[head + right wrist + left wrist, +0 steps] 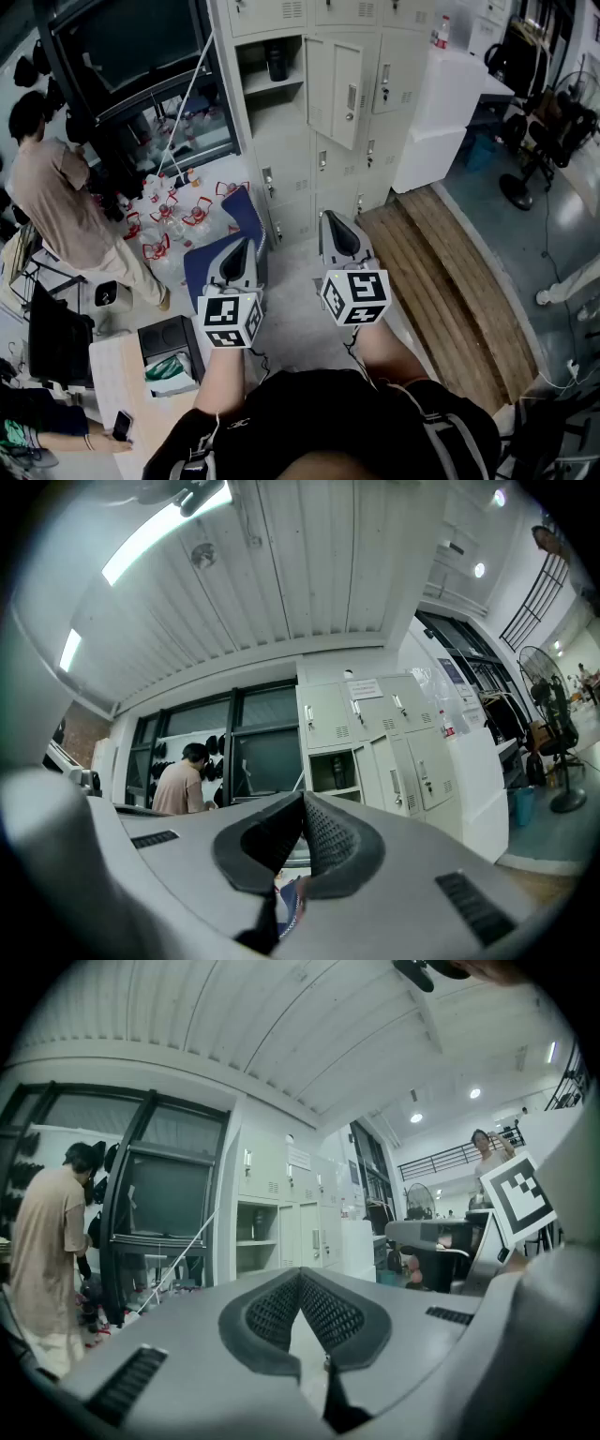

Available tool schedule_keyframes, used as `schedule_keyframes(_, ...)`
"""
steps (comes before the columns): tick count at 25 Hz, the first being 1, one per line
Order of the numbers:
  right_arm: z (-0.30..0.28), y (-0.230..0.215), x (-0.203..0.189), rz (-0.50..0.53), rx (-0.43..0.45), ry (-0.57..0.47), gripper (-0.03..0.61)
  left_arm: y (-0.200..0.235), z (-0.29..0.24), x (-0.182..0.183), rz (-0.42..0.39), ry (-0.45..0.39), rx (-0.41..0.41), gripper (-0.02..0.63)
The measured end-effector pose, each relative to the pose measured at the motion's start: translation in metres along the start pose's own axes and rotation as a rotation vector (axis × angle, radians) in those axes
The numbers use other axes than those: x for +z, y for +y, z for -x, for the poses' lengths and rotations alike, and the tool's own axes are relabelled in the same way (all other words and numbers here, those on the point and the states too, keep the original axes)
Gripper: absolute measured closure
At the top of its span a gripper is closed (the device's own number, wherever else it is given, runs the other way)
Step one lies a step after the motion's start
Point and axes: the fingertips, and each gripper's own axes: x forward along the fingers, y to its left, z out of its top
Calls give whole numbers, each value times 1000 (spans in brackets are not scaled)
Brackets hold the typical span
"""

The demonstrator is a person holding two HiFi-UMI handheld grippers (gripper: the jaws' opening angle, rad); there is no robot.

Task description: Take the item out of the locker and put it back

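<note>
Left tool (pixel 240 246) and right tool (pixel 334 221), jaws together.

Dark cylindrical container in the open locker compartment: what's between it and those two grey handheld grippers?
Head view: just bare grey floor and the closed pale lower locker doors; nothing blocks the left gripper or right gripper.

A: What stands in front of you?
B: You face a wall of pale grey lockers (pixel 319 141), one door (pixel 342 89) hanging ajar. To your left there's a big dark window (pixel 131 47) in a black frame.
A: And under your feet?
B: Grey floor (pixel 295 319), with a wooden plank platform (pixel 450 281) running off to your right (it starts just beside the lockers). A white cabinet (pixel 445 112) stands at its far end.
A: How's your light?
B: You've a ribbed white ceiling (pixel 309 564) overhead with a long strip light (pixel 159 536) lit. A standing fan (pixel 542 682) is far to the right.
</note>
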Motion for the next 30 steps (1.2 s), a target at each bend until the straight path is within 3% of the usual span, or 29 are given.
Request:
schedule_keyframes(17, 8, -31, -2, -14, 17, 4, 563, -37, -19, -11, -1, 14, -26, 602)
schedule_keyframes(30, -53, -71, -4, 30, 3, -31, 563, -24, -93, -2, -10, -76, -37, 602)
